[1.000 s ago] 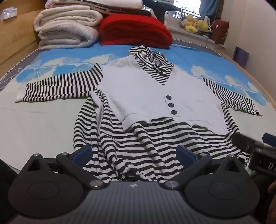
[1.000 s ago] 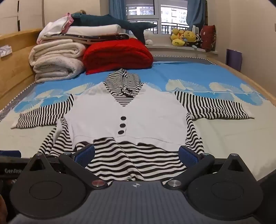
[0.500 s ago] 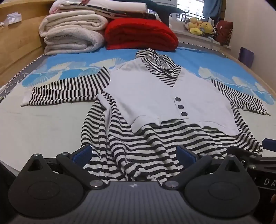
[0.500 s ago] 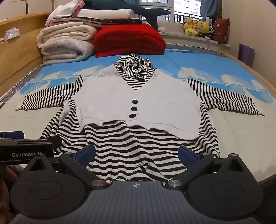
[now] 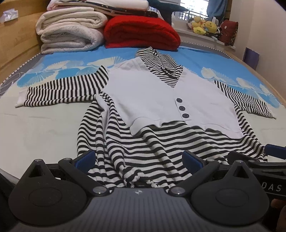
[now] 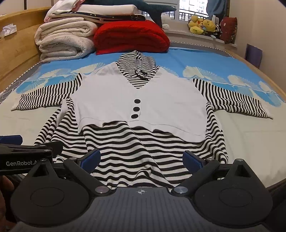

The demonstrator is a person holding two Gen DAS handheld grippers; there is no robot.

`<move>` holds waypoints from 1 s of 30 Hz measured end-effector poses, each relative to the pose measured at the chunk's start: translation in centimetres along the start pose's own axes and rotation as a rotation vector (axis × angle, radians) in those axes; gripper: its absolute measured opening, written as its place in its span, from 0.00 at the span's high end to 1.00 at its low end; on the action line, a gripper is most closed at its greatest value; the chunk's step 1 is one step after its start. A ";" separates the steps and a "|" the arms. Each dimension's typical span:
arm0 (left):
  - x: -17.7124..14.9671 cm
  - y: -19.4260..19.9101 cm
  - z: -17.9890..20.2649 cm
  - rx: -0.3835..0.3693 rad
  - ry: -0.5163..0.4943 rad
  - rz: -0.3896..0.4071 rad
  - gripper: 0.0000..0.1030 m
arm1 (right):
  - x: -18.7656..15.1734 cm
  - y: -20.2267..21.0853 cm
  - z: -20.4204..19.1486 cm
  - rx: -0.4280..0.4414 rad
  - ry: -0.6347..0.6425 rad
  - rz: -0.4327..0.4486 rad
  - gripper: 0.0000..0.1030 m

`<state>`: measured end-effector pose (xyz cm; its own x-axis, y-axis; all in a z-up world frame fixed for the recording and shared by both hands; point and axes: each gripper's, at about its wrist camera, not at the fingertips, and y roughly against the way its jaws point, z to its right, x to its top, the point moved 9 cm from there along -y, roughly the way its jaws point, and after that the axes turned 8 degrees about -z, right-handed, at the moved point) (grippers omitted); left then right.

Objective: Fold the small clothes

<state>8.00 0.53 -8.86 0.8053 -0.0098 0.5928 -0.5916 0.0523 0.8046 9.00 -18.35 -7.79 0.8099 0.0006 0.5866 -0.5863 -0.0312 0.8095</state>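
Grippers, left (image 5: 139, 159) and right (image 6: 142, 158), have neared the striped top (image 6: 139, 100), jaws spread.

Soft daylight from the far window (image 6: 189, 9) (blown out), faint shadows, sharp focus, fisheye-curved dark corners.

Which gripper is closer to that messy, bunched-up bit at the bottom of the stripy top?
Probably the left gripper. The crumpled hem of the striped top sits between its open fingers, while the hem in front of the right gripper lies smoother.
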 end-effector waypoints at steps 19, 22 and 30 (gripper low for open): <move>0.0 -0.1 0.1 -0.011 -0.010 -0.007 0.00 | 0.1 -0.3 0.3 -0.048 0.003 -0.004 0.08; 0.0 -0.1 0.1 -0.012 -0.010 -0.009 0.00 | 0.1 -0.3 0.4 -0.049 0.003 -0.004 0.08; 0.0 -0.1 0.1 -0.012 -0.006 -0.010 0.00 | 0.1 -0.3 0.3 -0.048 0.002 -0.004 0.08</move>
<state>8.06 0.43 -8.96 0.8109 -0.0165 0.5850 -0.5829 0.0646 0.8099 9.31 -18.66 -8.01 0.8123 0.0030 0.5832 -0.5832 0.0169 0.8122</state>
